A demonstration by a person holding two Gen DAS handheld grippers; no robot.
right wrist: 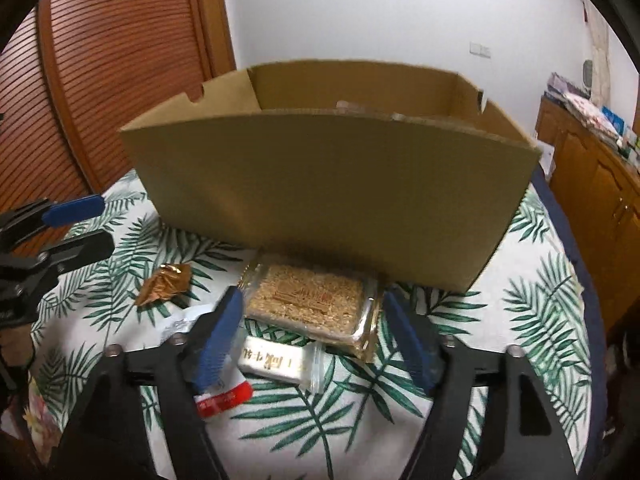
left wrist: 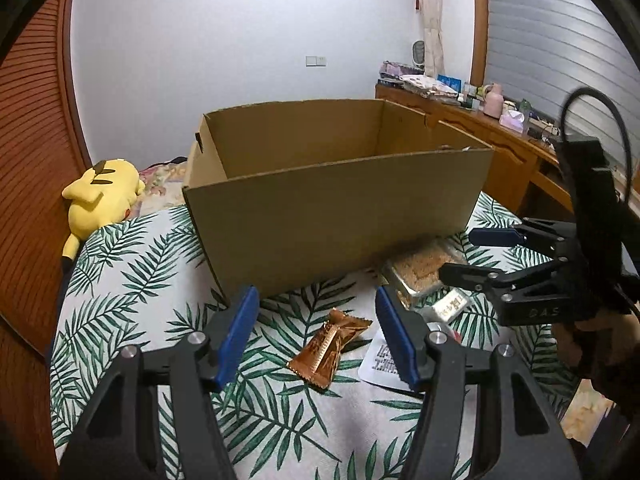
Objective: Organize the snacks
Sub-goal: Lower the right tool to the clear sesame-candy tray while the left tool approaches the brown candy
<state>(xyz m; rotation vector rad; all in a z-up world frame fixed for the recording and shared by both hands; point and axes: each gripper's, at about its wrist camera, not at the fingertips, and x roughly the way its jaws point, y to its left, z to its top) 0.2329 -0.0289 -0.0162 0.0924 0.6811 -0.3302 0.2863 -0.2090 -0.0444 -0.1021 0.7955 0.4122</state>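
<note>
sitting open, cardboard box, contents mostly hidden

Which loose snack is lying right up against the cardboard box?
The clear-wrapped crumbly brown cake. Its far edge sits at the foot of the box; the copper-foil packet and white bar lie clear of it.

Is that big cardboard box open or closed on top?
Open: the cardboard box has no lid or flaps across its top, so its inner walls show.
</note>
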